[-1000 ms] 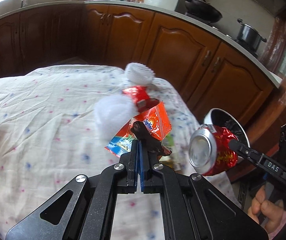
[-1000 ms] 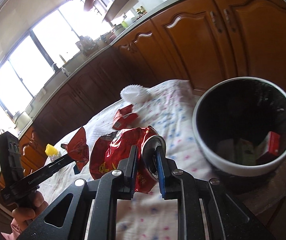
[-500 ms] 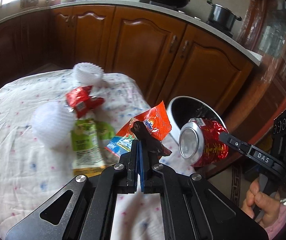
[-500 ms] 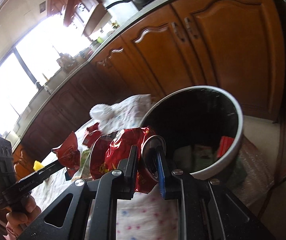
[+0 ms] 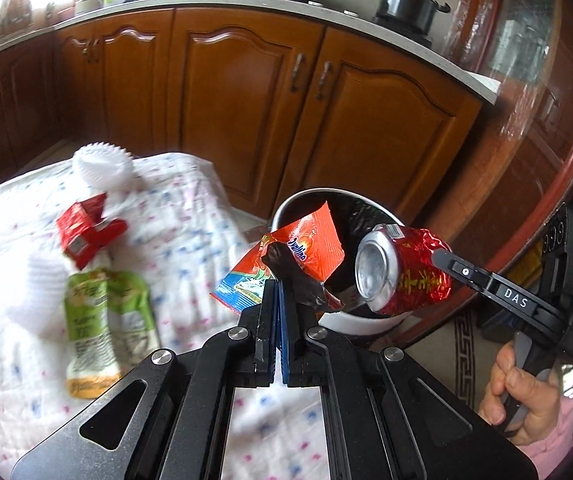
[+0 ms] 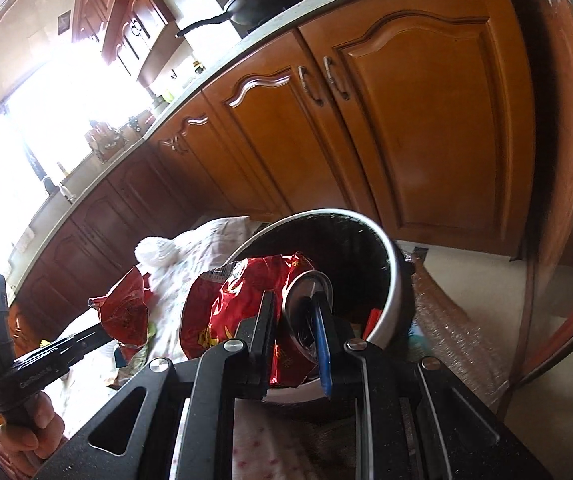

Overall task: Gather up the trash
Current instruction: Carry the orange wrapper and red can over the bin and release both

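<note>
Holding trash in both tools, we have each one over or just beside the round bin (image 5: 326, 322), a dark-lined tub with a smooth pale rim. Our left tool (image 5: 277, 286) has its flat pads pressed together on a thin, glossy orange wrapper (image 5: 306, 252), crinkled and torn, with a dark strip of foil folded at the pinch; the wrapper stands up just ahead of the pads, in front of the bin's near rim. Our right tool (image 6: 296, 312) is clamped on a crushed red can (image 6: 242, 300), its dented metal wall creased and shiny, one pad on the crumpled side and the blue pad lying across the round silver end. From the left view the can (image 5: 402, 276) hangs to the right of the wrapper, over the bin's mouth. Left of the left tool, on the soft, wrinkled, dotted cloth (image 5: 190, 216) that covers the counter, lie a limp green pouch (image 5: 102, 316), a folded red carton (image 5: 86, 232) and a white fluted paper cup (image 5: 102, 166), well apart from the pads.
</note>
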A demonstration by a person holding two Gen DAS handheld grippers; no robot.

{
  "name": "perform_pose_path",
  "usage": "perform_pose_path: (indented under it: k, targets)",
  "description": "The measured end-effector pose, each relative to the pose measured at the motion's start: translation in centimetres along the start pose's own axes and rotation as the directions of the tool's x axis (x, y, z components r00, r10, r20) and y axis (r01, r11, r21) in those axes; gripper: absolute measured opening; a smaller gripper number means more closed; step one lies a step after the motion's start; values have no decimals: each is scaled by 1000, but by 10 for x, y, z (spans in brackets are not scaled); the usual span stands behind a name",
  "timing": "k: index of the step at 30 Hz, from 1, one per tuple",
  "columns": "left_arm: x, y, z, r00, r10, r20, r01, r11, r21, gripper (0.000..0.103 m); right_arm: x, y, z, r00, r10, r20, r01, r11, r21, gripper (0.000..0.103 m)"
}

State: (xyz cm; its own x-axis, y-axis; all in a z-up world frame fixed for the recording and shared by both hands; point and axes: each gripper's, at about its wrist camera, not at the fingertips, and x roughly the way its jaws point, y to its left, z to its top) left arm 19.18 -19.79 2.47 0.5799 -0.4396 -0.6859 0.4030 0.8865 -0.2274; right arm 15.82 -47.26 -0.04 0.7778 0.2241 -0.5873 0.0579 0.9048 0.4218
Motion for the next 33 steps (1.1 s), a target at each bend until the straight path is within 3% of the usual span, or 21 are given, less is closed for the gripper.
perform_pose_path:
  k: [17, 28, 31, 33]
  targets:
    - [61, -39, 27, 997, 6, -80, 3, 993, 118, 1, 22, -18, 14, 996, -89, -18, 88, 995, -48, 18]
    - [87, -49, 29, 993, 10, -122, 5, 992, 130, 1, 38, -16, 15, 992, -113, -49, 108, 991, -84, 18]
    - [91, -49, 29, 991, 12, -131, 5, 992, 127, 1, 42, -18, 16, 992, -110, -59, 106, 992, -76, 22]
    - [93, -50, 29, 990, 13, -138, 4, 992, 123, 5, 42, -17, 17, 992, -111, -56, 106, 991, -81, 24]
